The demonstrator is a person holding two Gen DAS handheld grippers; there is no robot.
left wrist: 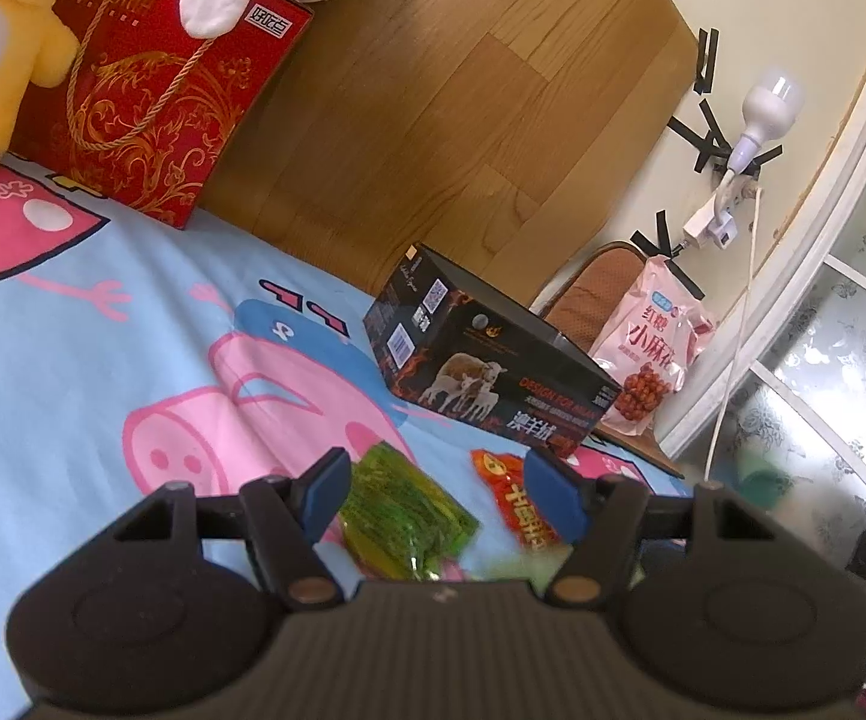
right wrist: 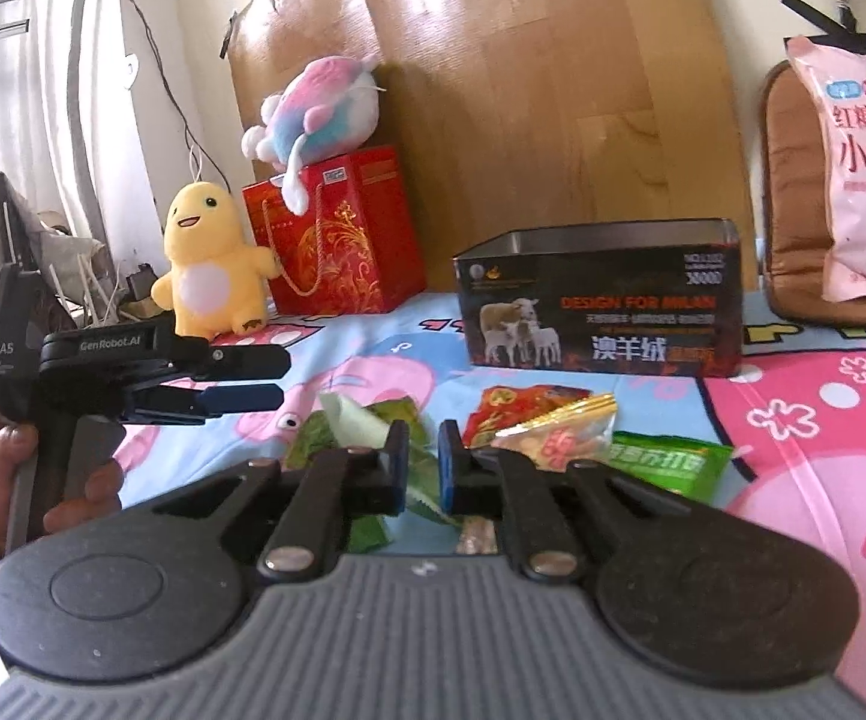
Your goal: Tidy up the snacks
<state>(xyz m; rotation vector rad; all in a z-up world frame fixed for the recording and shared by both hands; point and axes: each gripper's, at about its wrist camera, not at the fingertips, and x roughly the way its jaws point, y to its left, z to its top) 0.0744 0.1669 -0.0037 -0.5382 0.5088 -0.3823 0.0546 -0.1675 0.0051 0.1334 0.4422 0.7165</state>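
Snacks lie in a loose pile on the cartoon bedsheet [right wrist: 823,420], low centre of the right wrist view, in front of the open black box [right wrist: 601,294]. My right gripper [right wrist: 421,468] has its fingers nearly together on a green packet [right wrist: 427,501]; I'd confirm the wrapper is pinched before lifting boxward. My left gripper [left wrist: 442,495] hangs with fingers apart, empty.

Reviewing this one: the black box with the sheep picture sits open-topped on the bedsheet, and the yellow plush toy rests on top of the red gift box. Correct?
Not quite. The yellow plush toy stands on the bedsheet beside the red gift box; the pink-and-blue plush is on top, per the right wrist view. The black box is open-topped.
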